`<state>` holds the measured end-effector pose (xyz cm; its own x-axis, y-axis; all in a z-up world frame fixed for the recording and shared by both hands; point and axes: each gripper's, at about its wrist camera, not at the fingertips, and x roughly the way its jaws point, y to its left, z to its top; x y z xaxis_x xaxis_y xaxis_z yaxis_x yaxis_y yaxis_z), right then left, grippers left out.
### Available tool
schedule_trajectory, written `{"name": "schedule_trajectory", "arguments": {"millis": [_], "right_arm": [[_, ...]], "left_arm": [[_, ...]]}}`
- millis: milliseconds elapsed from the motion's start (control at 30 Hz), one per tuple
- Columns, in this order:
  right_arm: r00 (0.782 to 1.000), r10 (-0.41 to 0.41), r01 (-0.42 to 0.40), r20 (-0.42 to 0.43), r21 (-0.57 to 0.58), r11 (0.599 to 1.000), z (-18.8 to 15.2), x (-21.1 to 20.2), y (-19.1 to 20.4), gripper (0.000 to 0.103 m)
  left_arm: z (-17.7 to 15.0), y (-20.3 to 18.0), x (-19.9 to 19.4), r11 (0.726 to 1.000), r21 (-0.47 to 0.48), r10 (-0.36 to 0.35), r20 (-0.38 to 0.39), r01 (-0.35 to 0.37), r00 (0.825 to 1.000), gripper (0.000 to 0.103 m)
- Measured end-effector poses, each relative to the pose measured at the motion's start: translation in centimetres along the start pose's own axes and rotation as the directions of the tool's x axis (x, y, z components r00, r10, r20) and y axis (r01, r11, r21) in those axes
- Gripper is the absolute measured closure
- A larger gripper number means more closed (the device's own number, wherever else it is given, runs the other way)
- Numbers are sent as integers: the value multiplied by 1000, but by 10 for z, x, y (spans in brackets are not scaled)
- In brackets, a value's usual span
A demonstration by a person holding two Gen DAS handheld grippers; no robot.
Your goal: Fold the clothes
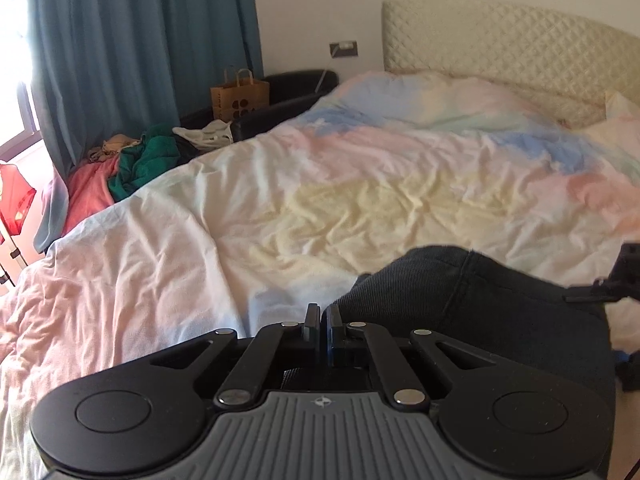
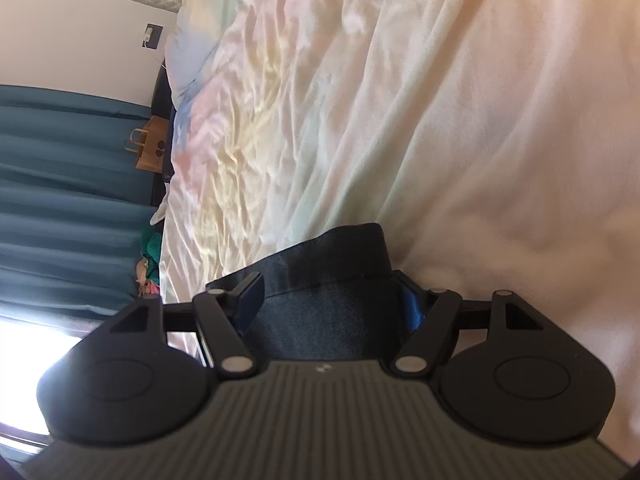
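A dark navy garment [image 1: 480, 300] hangs over the bed's pastel duvet [image 1: 320, 184]. My left gripper [image 1: 321, 316] is shut, its jaws pressed together at the garment's left edge, seemingly pinching the cloth. In the right wrist view, which is rolled sideways, my right gripper [image 2: 332, 292] stands wide open with the garment's hemmed edge [image 2: 332, 264] lying between its fingers [image 2: 250, 296]. Part of the right gripper [image 1: 620, 280] shows at the far right of the left wrist view.
A heap of clothes [image 1: 132, 160] in green, pink and white lies at the far left side of the bed. A brown paper bag [image 1: 240, 96] stands on a black chair [image 1: 288, 100]. Teal curtains [image 1: 120, 48] and a quilted headboard [image 1: 500, 44] are behind.
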<state>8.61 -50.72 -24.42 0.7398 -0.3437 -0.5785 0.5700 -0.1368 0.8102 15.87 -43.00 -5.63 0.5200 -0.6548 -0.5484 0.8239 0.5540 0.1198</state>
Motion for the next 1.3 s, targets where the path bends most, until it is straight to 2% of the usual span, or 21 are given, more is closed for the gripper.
{"name": "schedule_trajectory", "arguments": {"millis": [67, 100, 233, 300, 333, 433, 500, 633, 667, 800, 867, 967, 1033, 1133, 1200, 1233, 1300], "right_arm": [[1000, 1, -1, 3, 3, 1000, 0, 0, 0, 32], [1000, 2, -2, 0, -1, 1000, 0, 1, 0, 32], [1000, 8, -8, -21, -14, 1000, -2, 4, 3, 32], [999, 11, -12, -34, -26, 1000, -1, 7, 4, 32], [999, 12, -13, -41, -33, 999, -1, 9, 4, 32], [994, 40, -47, -100, -73, 996, 1, 18, 6, 32], [986, 50, -68, -156, -116, 991, 3, 26, 9, 32], [971, 60, -97, -231, -152, 984, 8, 32, 10, 33], [968, 65, -104, -244, -150, 983, 9, 32, 9, 34], [952, 79, -114, -297, -103, 988, 11, 27, 2, 34], [942, 86, -117, -324, -76, 990, 11, 23, 0, 34], [928, 93, -121, -360, -57, 991, 5, 16, 1, 32], [925, 81, -121, -371, -86, 989, 0, 11, 6, 32], [922, 37, -100, -385, -143, 985, -9, 10, 11, 33], [925, 14, -91, -379, -185, 979, -14, 9, 13, 34], [926, 6, -89, -378, -204, 975, -15, 9, 14, 34], [927, 0, -87, -376, -215, 973, -17, 9, 15, 34]], "left_arm": [[5, 9, -6, 998, -55, 29, 47, -26, 998, 102], [6, 12, -3, 997, -70, 45, 44, -41, 998, 102], [-6, 18, 30, 990, -54, 128, -75, -132, 989, 101], [-16, 20, 49, 986, -59, 144, -152, -154, 978, 100], [-20, 21, 53, 985, -75, 142, -163, -155, 976, 99], [-27, 29, 50, 974, -149, 141, -178, -169, 974, 82], [-29, 33, 31, 966, -194, 138, -176, -172, 975, 62], [-33, 41, -33, 954, -244, 140, -156, -175, 978, 52], [-37, 44, -54, 949, -261, 143, -147, -178, 979, 45], [-68, 54, -151, 922, -301, 207, -149, -244, 967, 43], [-91, 60, -199, 898, -318, 263, -171, -306, 950, 40], [-131, 79, -262, 843, -383, 323, -198, -377, 925, 37], [-160, 93, -296, 784, -426, 385, -238, -452, 892, 37], [-201, 117, -333, 681, -512, 428, -303, -524, 852, 37], [-220, 129, -346, 623, -546, 446, -340, -560, 828, 37], [-229, 134, -352, 596, -562, 451, -356, -573, 818, 37], [-243, 140, -358, 562, -590, 446, -373, -579, 814, 37]]}}
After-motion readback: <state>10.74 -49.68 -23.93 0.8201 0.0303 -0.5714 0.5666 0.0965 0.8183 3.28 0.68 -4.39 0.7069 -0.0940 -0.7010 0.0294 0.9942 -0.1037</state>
